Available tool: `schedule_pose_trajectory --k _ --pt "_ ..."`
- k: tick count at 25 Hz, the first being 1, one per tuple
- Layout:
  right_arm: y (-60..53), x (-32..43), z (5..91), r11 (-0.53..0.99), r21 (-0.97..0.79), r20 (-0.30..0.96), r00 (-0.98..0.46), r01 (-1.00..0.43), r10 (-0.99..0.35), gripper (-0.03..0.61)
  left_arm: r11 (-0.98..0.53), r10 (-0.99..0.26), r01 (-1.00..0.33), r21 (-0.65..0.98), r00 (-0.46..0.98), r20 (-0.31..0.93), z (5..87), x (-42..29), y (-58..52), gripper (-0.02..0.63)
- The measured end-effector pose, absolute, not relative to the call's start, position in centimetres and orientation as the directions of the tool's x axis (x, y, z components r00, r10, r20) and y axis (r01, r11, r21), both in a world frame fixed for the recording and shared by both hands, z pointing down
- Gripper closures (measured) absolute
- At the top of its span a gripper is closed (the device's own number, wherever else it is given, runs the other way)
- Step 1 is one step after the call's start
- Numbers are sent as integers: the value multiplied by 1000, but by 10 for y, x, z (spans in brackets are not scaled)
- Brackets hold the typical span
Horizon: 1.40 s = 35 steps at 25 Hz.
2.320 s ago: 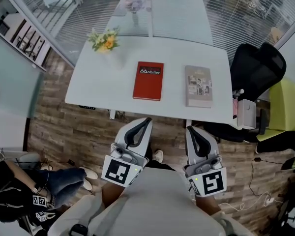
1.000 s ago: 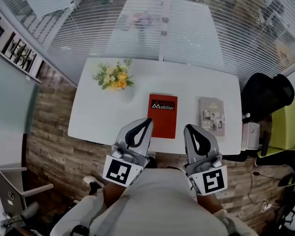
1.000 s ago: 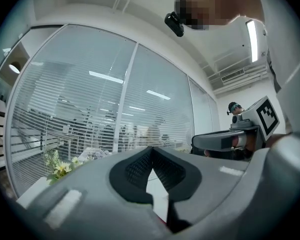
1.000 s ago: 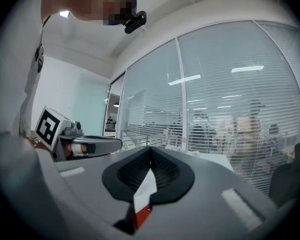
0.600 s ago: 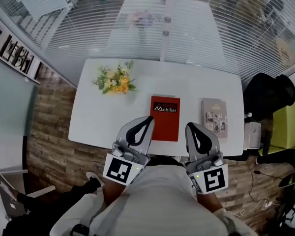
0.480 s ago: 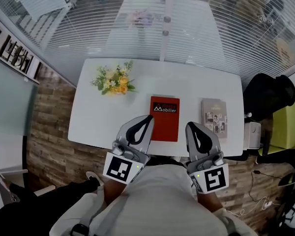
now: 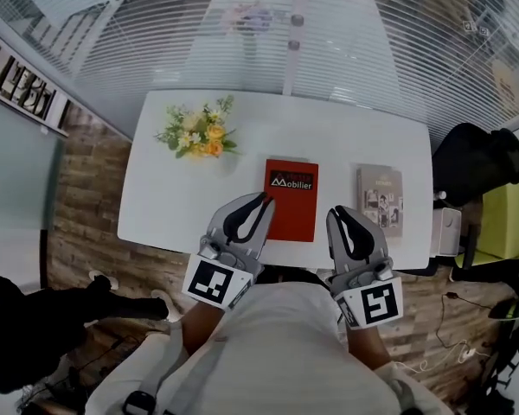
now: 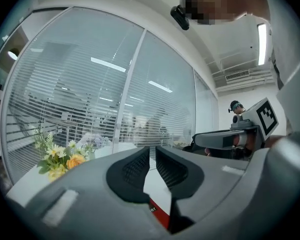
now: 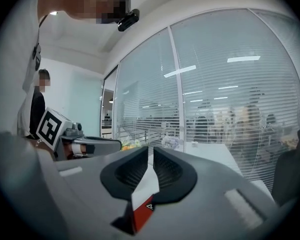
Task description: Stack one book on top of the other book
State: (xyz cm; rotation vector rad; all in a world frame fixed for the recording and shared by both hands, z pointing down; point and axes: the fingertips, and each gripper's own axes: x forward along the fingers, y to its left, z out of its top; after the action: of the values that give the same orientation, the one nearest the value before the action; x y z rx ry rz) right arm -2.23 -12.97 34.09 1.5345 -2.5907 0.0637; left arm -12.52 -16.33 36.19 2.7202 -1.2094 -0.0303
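**Head view.** 2 books lie flat on the white tabletop (image 7: 177, 201), apart, bare surface between them. The red book (image 7: 291, 199) sits at the middle of the near edge. The grey book (image 7: 380, 199) sits to its right, close to the right edge. A bunch of flowers (image 7: 195, 132) stands toward the far left corner. My left tongs (image 7: 261, 200) hover over the near edge, tips just beside the red book's near left corner. My right tongs (image 7: 336, 211) hover over the bare strip between the 2 books. Neither touches a book.

**Left gripper view.** The left tongs (image 8: 152, 155) have just been opening; the jaws stand a narrow slit apart with nothing between them. The red book (image 8: 160, 218) shows low through the gap.

**Right gripper view.** The right tongs (image 9: 151, 155) have also just been opening to a narrow slit, with nothing pinched. A red corner (image 9: 141, 212) shows below, which I take for the red book.

**Step in hand (judgement).** Approach only; stacking has not begun.

**Next move calls for:** jaws spread wider than a cover, tips brought low to 1 book's near edge, a firm pinch, then a lift and carry over the other book, edges squared.
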Motion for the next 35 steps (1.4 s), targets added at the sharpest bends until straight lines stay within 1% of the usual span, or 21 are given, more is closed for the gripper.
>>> schedule_pose_trajectory --k 5,8,13,21,30,35 --pt "-137 -16 376 466 6 198 -456 -885 -868 531 -652 -721 -730 204 681 128 406 -126 -167 544" --pt "-138 -13 406 464 -17 249 -453 -886 -856 521 -642 -709 -731 231 680 186 436 -126 -167 538" --pt "-138 -6 470 443 -70 356 -438 -894 -826 502 -626 -671 -732 267 681 293 493 -124 -167 500" --pt "-136 7 572 405 -147 513 -420 -902 -749 466 -614 -590 -732 296 675 443 583 -116 -160 476" --pt "-132 14 639 361 -215 602 -414 -908 -683 428 -569 -517 -744 349 654 552 659 -115 -158 433" --pt "-129 12 665 340 -257 632 -424 -905 -649 397 -545 -479 -747 381 650 590 687 -116 -157 389"
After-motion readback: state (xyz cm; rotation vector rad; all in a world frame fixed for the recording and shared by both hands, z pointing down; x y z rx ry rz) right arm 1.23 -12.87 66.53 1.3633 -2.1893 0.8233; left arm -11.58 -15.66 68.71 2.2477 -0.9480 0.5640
